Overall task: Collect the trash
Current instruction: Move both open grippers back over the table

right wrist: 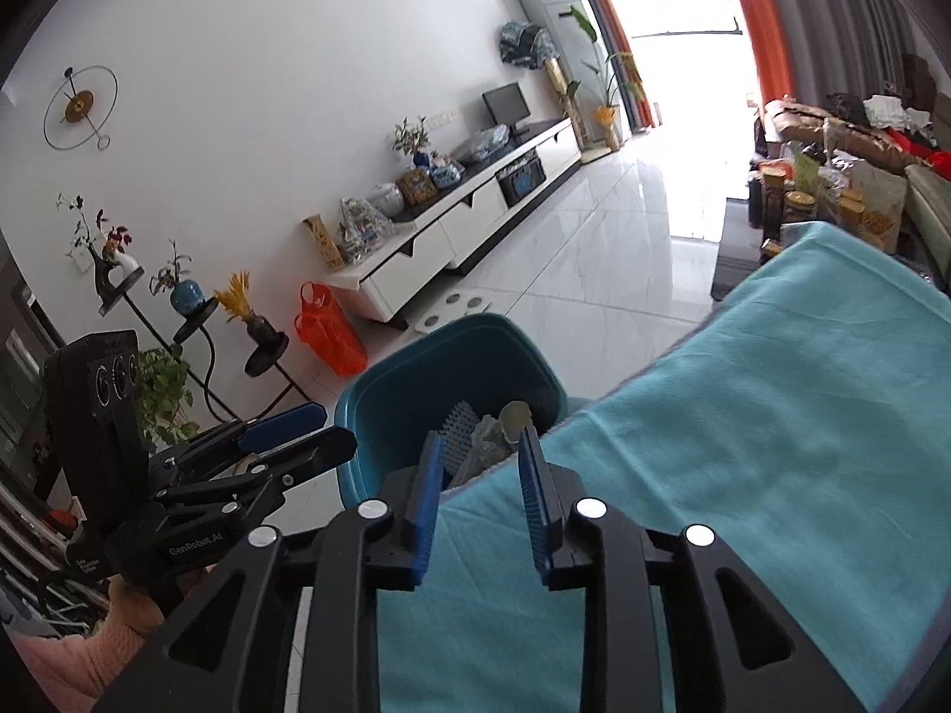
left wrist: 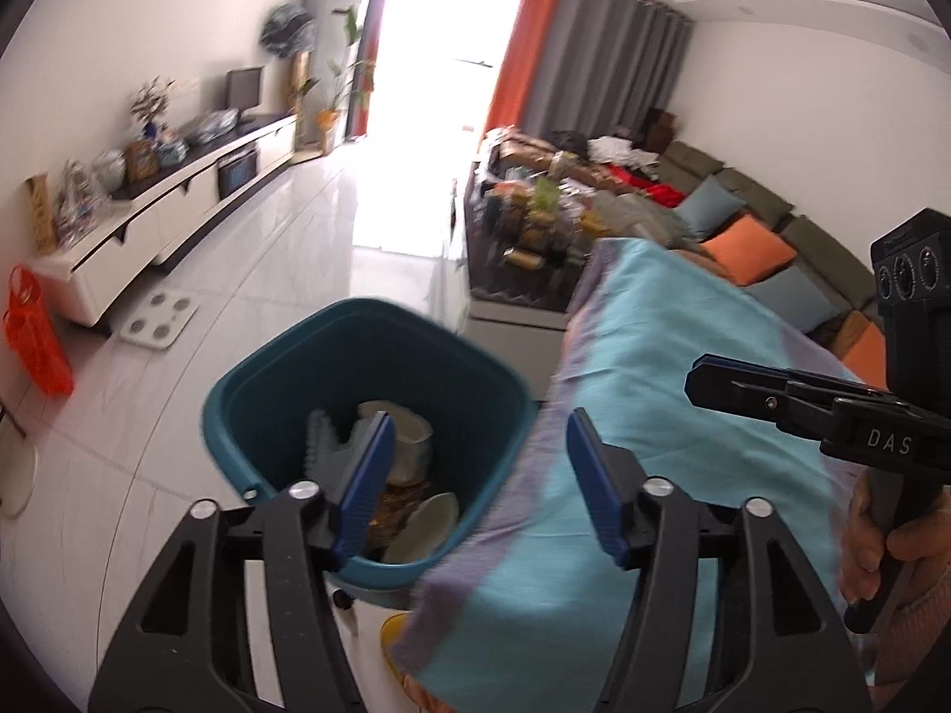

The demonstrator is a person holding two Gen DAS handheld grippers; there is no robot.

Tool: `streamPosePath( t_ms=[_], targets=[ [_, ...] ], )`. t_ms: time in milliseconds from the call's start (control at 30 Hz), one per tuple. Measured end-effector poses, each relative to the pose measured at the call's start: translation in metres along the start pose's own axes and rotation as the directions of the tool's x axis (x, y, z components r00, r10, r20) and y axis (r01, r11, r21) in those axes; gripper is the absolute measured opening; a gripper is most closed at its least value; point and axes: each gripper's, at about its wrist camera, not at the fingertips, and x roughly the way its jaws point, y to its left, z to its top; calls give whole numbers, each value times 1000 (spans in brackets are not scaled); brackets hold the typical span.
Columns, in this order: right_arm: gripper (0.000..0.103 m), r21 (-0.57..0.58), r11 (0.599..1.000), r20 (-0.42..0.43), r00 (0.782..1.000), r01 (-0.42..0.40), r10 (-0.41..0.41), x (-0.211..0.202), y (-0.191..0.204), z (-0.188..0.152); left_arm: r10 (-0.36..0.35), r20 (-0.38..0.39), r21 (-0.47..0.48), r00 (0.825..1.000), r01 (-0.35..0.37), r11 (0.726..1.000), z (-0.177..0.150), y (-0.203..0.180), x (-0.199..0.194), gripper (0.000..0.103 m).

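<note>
Left gripper (left wrist: 478,445) is spread, empty, above the teal bin (left wrist: 285,380). Right gripper (right wrist: 481,463) is likewise released. Bin holds trash (left wrist: 395,445), beside the cloth-covered table (right wrist: 772,416).

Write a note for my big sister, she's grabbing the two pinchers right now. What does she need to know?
Left gripper: open, holding nothing, hanging over the near rim of the teal bin, at the table edge.
Right gripper: open, holding nothing, over the table edge with the bin just beyond it.
The bin stands on the floor against the table with the turquoise cloth.
Done: the bin already has trash in it, a grey spiky brush-like piece and some pale scraps.
Left: the cloth looks bare in both views, so look around for more trash before finishing.
</note>
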Motion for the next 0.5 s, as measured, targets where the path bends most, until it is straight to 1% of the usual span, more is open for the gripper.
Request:
streamPosePath(
  t_ms=[100,133,267,433,500],
  targets=[
    [26,24,1000,34,999,17,-18,-25,-12,-10,-45,10,33,999,44,998,0,-19,-7,65],
    [26,32,999,45,998,34,-35,-35,-16,-16,-70,8,49,998,69,996,0,-30,-8,66],
    [26,74,994,67,994,78,-83,-68,-39,-35,-136,-17,106,991,137,985,-6,-67,-5,66],
    [26,141,979,99,982,147,-162,-109,-64,-59,-215,-60,163,975,222,961,-16,-115,3,66],
    [26,161,972,114,975,174,-193,-125,-71,-67,-250,-84,187,965,261,947,-21,-136,7,66]
  ],
)
